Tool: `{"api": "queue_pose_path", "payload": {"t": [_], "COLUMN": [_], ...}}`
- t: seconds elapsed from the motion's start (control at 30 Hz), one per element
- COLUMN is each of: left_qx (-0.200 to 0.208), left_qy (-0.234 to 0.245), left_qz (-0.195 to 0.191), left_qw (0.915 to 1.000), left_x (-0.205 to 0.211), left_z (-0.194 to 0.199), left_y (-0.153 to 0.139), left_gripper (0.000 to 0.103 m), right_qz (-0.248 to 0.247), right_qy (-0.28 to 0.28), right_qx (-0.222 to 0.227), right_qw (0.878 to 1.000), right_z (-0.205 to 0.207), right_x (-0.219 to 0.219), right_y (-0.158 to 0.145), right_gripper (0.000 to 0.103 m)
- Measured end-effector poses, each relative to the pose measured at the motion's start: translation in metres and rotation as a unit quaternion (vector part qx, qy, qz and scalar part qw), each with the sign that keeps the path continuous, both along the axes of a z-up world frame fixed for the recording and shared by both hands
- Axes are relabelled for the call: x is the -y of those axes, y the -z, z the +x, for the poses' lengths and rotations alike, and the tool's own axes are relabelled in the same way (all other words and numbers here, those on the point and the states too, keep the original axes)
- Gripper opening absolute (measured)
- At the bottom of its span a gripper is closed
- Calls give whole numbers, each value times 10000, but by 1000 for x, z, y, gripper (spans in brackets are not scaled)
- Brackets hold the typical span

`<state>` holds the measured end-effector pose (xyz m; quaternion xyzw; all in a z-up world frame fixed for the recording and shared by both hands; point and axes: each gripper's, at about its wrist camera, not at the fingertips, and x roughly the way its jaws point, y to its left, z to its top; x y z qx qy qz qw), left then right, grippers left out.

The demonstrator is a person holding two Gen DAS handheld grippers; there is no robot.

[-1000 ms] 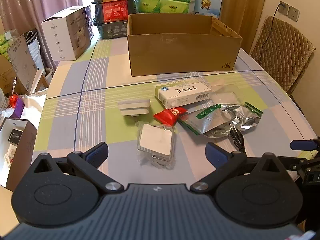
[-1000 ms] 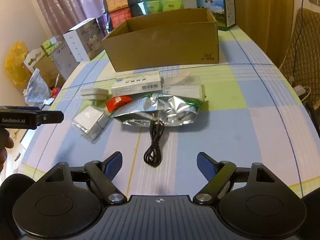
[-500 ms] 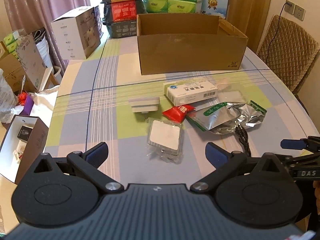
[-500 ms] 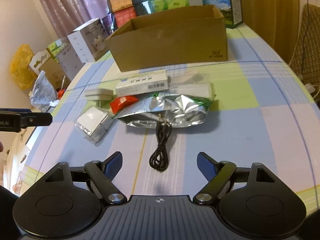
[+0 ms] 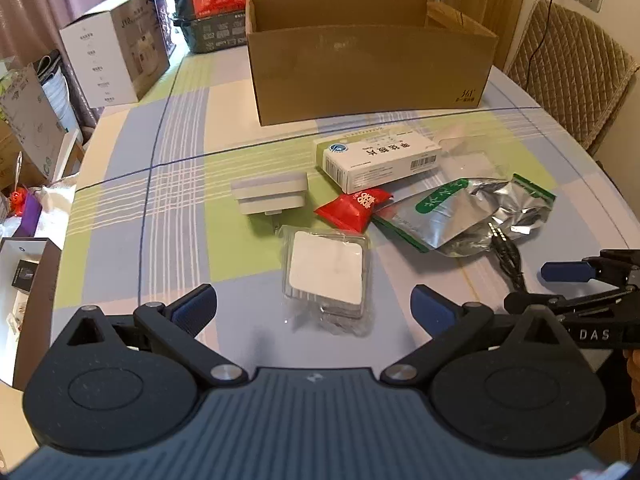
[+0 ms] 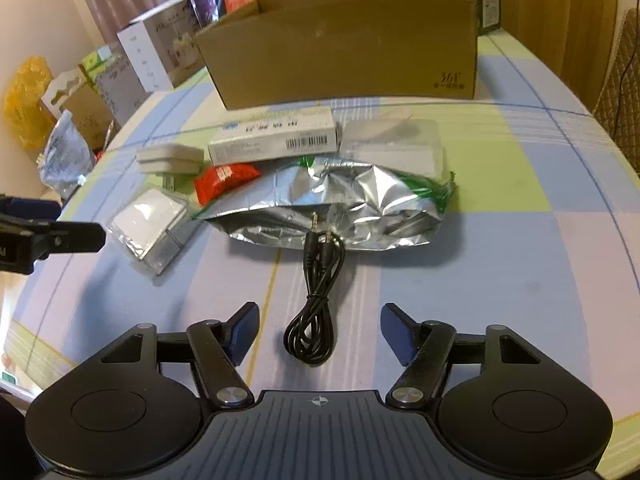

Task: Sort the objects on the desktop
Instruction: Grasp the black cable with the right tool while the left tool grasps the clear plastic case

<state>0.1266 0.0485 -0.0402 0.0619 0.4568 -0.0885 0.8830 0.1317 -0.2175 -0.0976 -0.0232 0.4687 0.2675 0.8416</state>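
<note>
Both the left tongs (image 5: 314,306) and the right tongs (image 6: 320,330) gape apart, empty, low in frame, the coiled black cable (image 6: 314,312) lying on the worktop (image 6: 500,264) between the right pair's fingers.

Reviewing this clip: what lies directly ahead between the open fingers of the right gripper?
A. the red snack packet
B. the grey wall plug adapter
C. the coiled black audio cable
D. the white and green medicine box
C: in the right wrist view the coiled black audio cable lies on the tablecloth centred ahead of the right gripper, whose fingers are spread wide with nothing held.
</note>
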Motion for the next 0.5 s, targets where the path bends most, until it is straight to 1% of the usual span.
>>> {"api": "queue_pose_path", "payload": {"t": [0.1,0.2,0.27,0.37,0.5], "left_qx": [-101,-154,-192,-168,-37], "left_qy": [39,128,170,231,321], "left_qz": [24,117,166,178,147], "left_qw": [9999,9997,9995,9994,9994], "left_x": [1,3,5,6,9], "left_z": [11,19,25,31,35], "left_y": [10,22,28,37,47], "left_gripper": [101,101,101,101,101], "right_qz": [-59,-159,-211,-292,-424], "right_qy": [-15,-68,-107,-181,-315], "right_qx": [2,99,143,201,307], "right_qw": [10000,9998,9996,9992,9981], "right_z": [5,7,9,8,3], "right_x": [-4,-10,-14,-21,-28], "right_y": [5,6,6,6,7], "right_gripper": [59,56,45,36,34]}}
